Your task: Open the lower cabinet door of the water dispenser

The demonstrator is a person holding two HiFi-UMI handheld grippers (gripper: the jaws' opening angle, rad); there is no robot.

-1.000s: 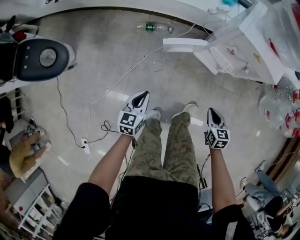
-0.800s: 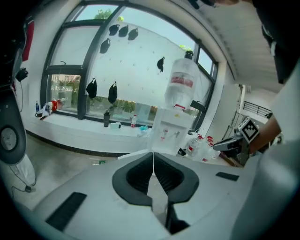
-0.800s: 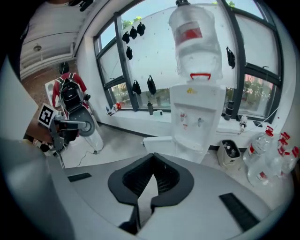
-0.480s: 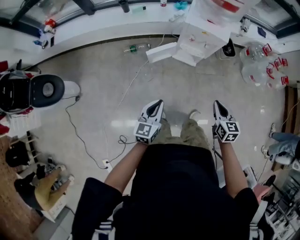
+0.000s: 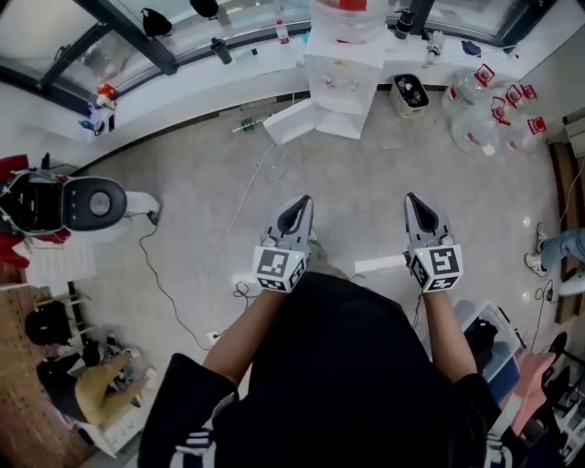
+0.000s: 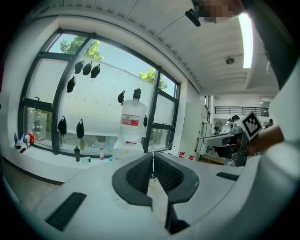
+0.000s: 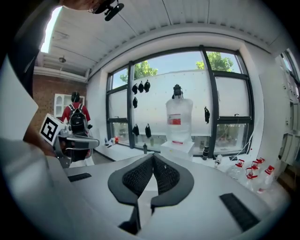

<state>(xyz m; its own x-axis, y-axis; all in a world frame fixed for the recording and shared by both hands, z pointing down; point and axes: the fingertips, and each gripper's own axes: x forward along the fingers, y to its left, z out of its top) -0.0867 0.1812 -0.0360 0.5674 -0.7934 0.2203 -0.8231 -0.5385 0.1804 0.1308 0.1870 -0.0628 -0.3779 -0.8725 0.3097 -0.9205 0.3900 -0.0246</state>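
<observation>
The white water dispenser stands at the top centre of the head view, below the window, with a clear bottle on top. A white panel juts left from its base; it looks like the lower door standing open. My left gripper and right gripper hover side by side over the floor, well short of the dispenser, both shut and empty. The left gripper view has the dispenser far beyond the closed left gripper. In the right gripper view the dispenser also stands far beyond the closed right gripper.
Several full water jugs stand right of the dispenser, with a black bin beside it. A plastic bottle and cables lie on the floor. A round black-and-white machine sits at the left. A seated person is at the lower left.
Both grippers have risen and stayed shut. The head view has lifted, so the dispenser has gone from the upper right to the top centre and looks smaller and farther off.
</observation>
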